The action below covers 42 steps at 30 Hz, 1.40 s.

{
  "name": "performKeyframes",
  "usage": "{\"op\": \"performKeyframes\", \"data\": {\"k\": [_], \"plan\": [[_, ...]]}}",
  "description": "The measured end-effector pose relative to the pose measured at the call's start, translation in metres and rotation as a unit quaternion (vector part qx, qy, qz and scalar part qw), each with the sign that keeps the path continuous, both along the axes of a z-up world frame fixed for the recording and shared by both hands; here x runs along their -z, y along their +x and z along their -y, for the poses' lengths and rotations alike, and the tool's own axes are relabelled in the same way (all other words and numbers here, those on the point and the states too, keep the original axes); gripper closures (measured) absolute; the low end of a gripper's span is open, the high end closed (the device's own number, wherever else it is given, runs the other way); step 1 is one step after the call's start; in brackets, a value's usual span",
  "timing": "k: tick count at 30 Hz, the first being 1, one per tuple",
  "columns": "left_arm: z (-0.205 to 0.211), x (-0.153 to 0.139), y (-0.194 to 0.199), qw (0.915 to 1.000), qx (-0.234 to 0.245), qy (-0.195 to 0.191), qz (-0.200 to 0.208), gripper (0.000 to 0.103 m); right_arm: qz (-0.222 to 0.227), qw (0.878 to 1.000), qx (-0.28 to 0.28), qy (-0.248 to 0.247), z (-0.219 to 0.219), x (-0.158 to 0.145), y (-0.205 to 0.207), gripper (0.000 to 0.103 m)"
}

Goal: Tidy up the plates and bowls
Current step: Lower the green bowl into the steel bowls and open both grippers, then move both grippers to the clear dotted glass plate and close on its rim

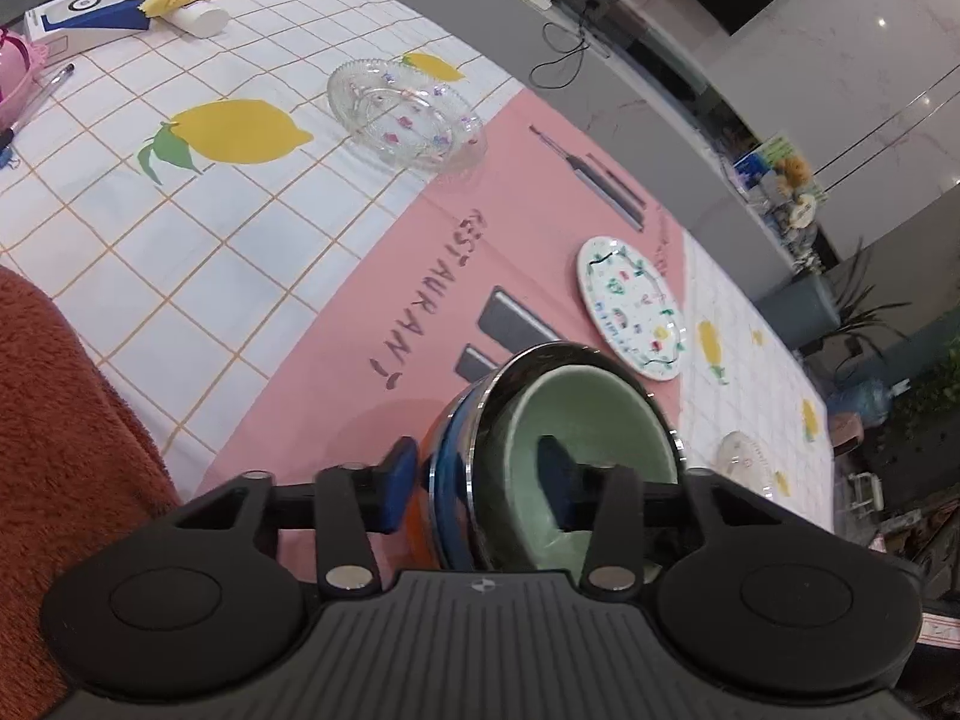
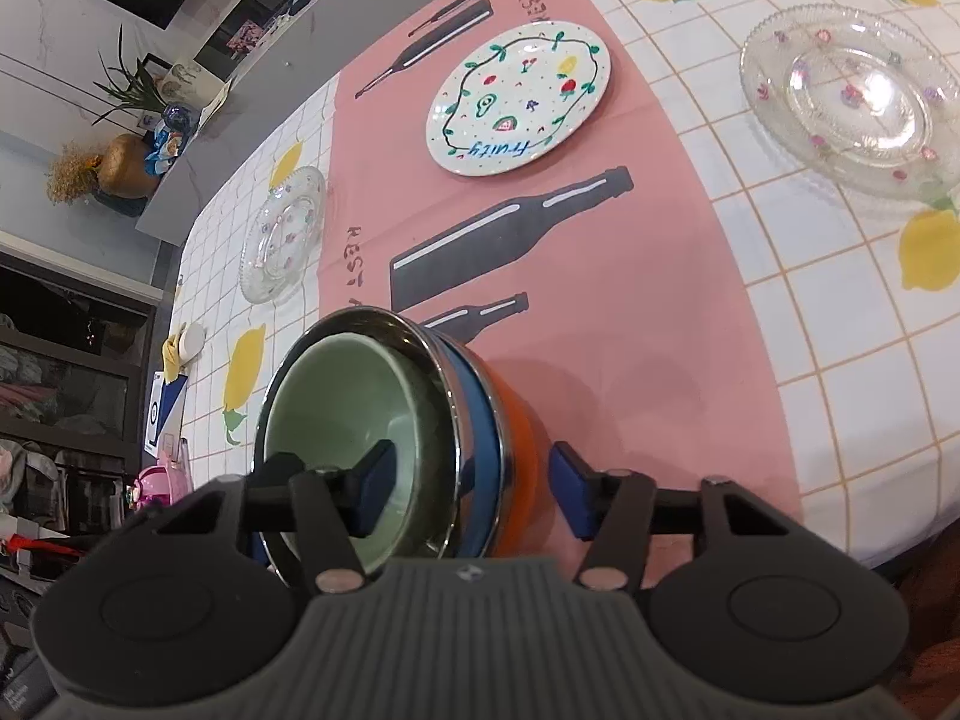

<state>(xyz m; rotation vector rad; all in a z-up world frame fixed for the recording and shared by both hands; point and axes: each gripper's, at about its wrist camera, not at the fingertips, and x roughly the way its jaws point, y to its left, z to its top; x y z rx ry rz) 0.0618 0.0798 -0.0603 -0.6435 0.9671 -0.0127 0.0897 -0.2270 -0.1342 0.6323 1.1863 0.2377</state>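
A nested stack of bowls [image 1: 540,438] sits on the pink runner: green bowl innermost, then steel, blue and orange. My left gripper [image 1: 480,480] is open and straddles the stack's rim, one finger inside the green bowl, one outside. My right gripper [image 2: 474,489] is open and straddles the opposite rim of the stack [image 2: 384,420] the same way. A white painted "fruity" plate [image 2: 519,96] lies further along the runner, also in the left wrist view [image 1: 630,306]. Two clear glass plates lie on the cloth, one to the right [image 2: 858,102] and one to the left [image 2: 282,234].
A lemon-print tablecloth [image 1: 180,228] covers the table. A blue-white box [image 1: 84,18], a white tube with yellow cloth [image 1: 192,6] and pens [image 1: 42,96] lie at one end. An orange-brown sleeve [image 1: 66,420] is at the left. A grey counter [image 1: 630,60] runs behind.
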Motion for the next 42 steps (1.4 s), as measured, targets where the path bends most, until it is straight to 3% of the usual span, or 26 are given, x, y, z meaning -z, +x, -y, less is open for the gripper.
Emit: {"op": "performKeyframes", "data": {"k": [1, 23, 27, 29, 34, 42], "plan": [[0.0, 0.0, 0.001, 1.0, 0.0, 0.007, -0.001, 0.067, 0.001, 1.0, 0.0, -0.002, 0.0, 0.0, 0.0, 0.061], [-0.043, -0.003, 0.042, 0.9988, -0.031, 0.038, -0.005, 0.069, 0.001, 0.999, -0.034, -0.005, -0.057, 0.002, 0.057, 0.061], [-0.043, -0.005, 0.042, 0.9989, -0.02, 0.042, -0.001, 0.069, 0.0, 0.999, -0.043, 0.003, -0.056, 0.001, 0.059, 0.055], [-0.045, -0.009, 0.04, 0.9991, -0.019, 0.038, 0.01, 0.068, 0.007, 0.999, -0.046, 0.002, -0.055, -0.002, 0.058, 0.042], [-0.048, -0.033, 0.04, 0.9955, -0.012, 0.088, 0.031, 0.056, 0.044, 0.997, -0.054, -0.033, -0.056, -0.019, 0.058, 0.038], [-0.071, -0.048, 0.066, 0.993, -0.031, 0.102, 0.052, 0.056, 0.088, 0.991, -0.079, -0.068, -0.073, -0.045, 0.081, 0.037]]}}
